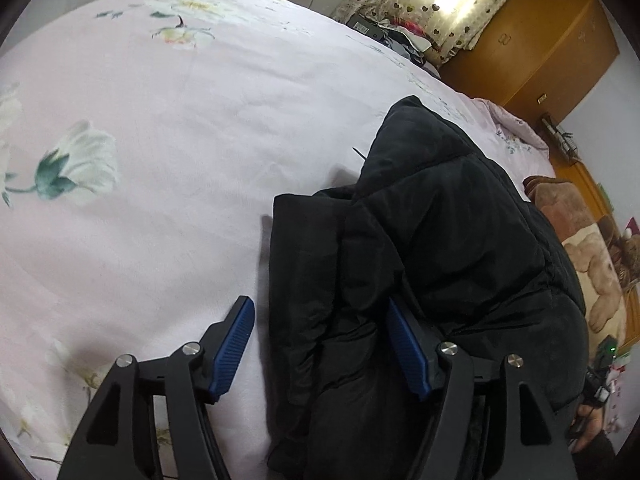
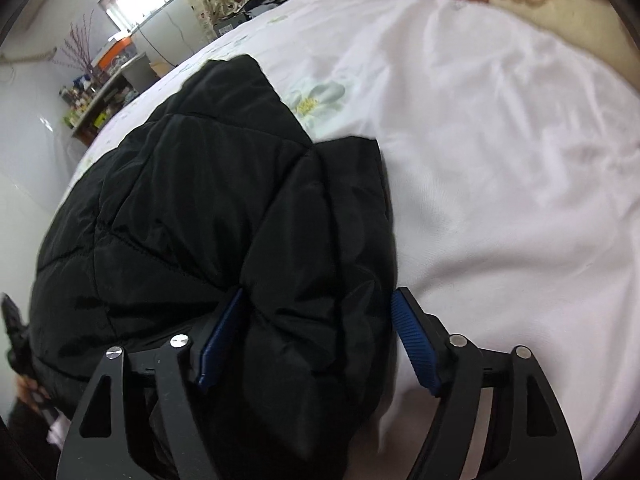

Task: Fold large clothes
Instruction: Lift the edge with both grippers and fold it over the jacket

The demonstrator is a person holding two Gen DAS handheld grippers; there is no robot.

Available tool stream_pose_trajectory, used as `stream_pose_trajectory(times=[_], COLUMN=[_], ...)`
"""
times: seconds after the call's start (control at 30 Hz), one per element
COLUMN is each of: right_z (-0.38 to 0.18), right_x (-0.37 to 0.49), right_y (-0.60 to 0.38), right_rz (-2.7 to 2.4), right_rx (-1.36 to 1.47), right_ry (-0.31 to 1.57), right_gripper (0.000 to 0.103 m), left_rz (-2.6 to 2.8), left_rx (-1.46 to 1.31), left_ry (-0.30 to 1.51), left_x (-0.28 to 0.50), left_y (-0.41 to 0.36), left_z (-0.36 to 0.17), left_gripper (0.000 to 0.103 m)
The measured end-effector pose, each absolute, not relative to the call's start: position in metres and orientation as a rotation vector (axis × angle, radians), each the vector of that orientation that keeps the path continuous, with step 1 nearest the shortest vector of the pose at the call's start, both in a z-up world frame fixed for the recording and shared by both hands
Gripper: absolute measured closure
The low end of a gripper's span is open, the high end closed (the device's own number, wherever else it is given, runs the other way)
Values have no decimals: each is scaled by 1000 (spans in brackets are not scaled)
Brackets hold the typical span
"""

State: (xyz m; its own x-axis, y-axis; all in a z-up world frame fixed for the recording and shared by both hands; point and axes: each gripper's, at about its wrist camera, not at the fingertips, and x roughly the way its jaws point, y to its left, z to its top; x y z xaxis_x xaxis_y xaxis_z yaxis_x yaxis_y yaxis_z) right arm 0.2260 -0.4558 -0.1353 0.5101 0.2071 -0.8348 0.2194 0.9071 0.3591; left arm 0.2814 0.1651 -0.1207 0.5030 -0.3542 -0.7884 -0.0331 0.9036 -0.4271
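Note:
A black quilted jacket (image 1: 440, 220) lies bunched and partly folded on a pale pink flowered bed sheet (image 1: 160, 120). In the left wrist view my left gripper (image 1: 318, 302) stands open just above it, straddling the jacket's left edge. Its left pad is over bare sheet and its right pad lies against the fabric. In the right wrist view the jacket (image 2: 200, 200) fills the left half, on the sheet (image 2: 500, 160). My right gripper (image 2: 320, 294) is open astride the jacket's right edge. Its left pad sinks into the padding and its right pad is clear of it.
A brown plush blanket (image 1: 592, 264) lies on the bed beyond the jacket. A wooden wardrobe (image 1: 540, 40) and a heart-patterned curtain (image 1: 440, 0) stand past the bed. A cluttered shelf (image 2: 92, 96) lines the wall. A person's hand (image 1: 592, 428) shows at the lower right.

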Motion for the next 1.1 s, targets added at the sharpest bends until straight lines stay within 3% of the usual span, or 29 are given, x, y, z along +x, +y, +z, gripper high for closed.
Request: stream_pose_trajectory(times=[0.37,0.4,0.5,0.67,0.73,0.9,1.1], right_z=[-156,-157,-152,-152,-151,-129,-73], right_x=[236,238,234,234,244,252,233], right_y=[-469,-467,-463,-457,-453,-437,-431], right_rz=[128,132,157,166,161,138,143], right_rx=[591,593,596,561,549,496,471], right_ry=[1064,1067,1064,1071,1081,1072,989], right_gripper=[29,33,49,53,55,76,81], left_rz=[-273,-274,-302,-310,-301,-246,-263], left_rx=[-461,-463,-492,-478,-461,-332,-295], left_ry=[1062,1065,1055,1053,1053,1046,964], left_x=[299,299,289,286,289,284,266], left_y=[157,156,155,152,149,132,130], left_z=[-136,-135,-134,-136,-133,-105,-52], left_gripper=[19,19,31,36,47,71,76])
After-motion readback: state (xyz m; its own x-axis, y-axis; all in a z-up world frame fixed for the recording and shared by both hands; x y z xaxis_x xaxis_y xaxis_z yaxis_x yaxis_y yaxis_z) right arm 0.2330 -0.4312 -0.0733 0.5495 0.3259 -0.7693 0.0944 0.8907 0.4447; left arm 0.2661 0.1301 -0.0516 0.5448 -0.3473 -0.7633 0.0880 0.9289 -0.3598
